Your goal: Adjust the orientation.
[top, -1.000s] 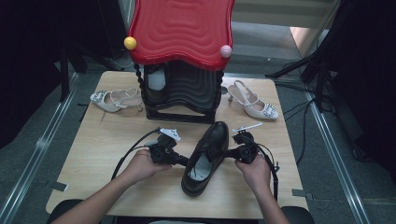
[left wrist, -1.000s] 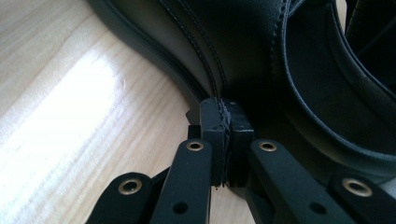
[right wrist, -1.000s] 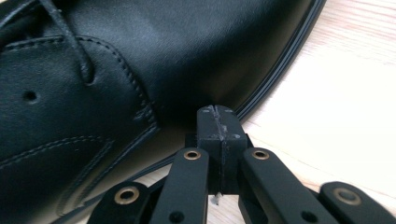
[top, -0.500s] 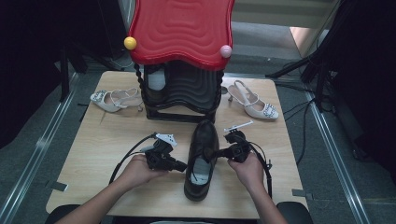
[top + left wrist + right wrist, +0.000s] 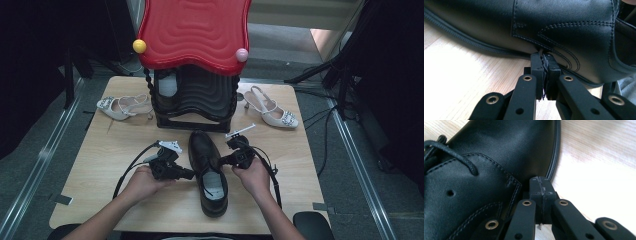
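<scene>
In the high view, a black leather shoe [image 5: 209, 172] lay toe-up at lower centre of the wooden table [image 5: 300, 165], the left gripper [image 5: 187, 174] touching its left flank and the right gripper [image 5: 224, 161] its right. In the left gripper view, jaws pressed together, empty, met the shoe's side at centre frame. In the right gripper view, jaws likewise closed sat against the shoe's welt near centre.

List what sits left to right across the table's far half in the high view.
Left pale slingback shoe → black ribbed stand with red top → right pale slingback shoe.
</scene>
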`<action>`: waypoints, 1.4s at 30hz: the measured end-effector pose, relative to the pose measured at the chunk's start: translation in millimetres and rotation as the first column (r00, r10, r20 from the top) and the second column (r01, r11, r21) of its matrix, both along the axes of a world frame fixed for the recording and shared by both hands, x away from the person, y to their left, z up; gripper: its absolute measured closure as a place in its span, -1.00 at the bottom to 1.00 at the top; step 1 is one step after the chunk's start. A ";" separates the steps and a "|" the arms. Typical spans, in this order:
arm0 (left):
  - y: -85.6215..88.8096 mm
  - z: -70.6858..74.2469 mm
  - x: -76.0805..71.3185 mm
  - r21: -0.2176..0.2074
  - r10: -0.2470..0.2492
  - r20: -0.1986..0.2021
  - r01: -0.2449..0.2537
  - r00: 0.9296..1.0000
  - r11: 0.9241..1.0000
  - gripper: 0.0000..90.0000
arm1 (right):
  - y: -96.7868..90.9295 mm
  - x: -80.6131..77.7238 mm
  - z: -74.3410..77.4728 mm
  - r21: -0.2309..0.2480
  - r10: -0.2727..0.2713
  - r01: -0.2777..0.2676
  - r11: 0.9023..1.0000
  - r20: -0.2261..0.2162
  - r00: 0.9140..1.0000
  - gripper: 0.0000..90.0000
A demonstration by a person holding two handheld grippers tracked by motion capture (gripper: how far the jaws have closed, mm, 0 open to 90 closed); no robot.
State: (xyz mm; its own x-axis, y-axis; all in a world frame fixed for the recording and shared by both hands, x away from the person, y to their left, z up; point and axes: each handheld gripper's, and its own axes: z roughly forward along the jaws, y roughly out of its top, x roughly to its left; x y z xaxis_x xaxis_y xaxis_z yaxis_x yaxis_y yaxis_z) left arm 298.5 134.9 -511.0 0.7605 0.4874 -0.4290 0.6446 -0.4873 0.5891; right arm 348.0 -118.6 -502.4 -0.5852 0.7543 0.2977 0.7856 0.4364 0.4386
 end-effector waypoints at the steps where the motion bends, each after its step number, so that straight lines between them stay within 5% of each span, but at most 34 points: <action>1: 0.4 0.2 0.2 0.002 -0.001 0.000 0.001 1.000 1.000 0.96 | 2.3 0.7 0.6 -0.013 0.005 -0.005 1.000 0.003 1.000 1.00; 9: 3.2 -4.9 6.2 -0.001 0.010 -0.013 -0.010 1.000 1.000 0.91 | 13.1 7.5 2.3 -0.043 0.033 -0.031 0.999 0.037 0.999 1.00; 14: 4.6 -3.0 5.9 0.014 0.017 -0.007 -0.017 1.000 1.000 0.85 | 6.4 6.7 1.6 -0.015 0.036 -0.036 0.999 0.050 0.998 0.93; 21: 18.4 11.2 8.7 -0.034 0.057 0.008 -0.057 0.998 0.998 0.65 | -7.1 -1.4 19.3 0.044 0.022 -0.025 0.999 0.060 0.998 0.89; 33: 37.4 50.1 9.2 -0.051 0.101 0.073 -0.097 0.992 0.994 0.35 | -22.7 -40.4 60.4 0.130 0.055 -0.064 0.989 0.065 0.996 0.73; 42: 42.8 67.5 7.9 -0.049 0.115 0.126 -0.110 0.985 0.993 0.32 | -18.8 -62.0 70.2 0.081 0.085 -0.088 0.993 0.032 0.996 0.60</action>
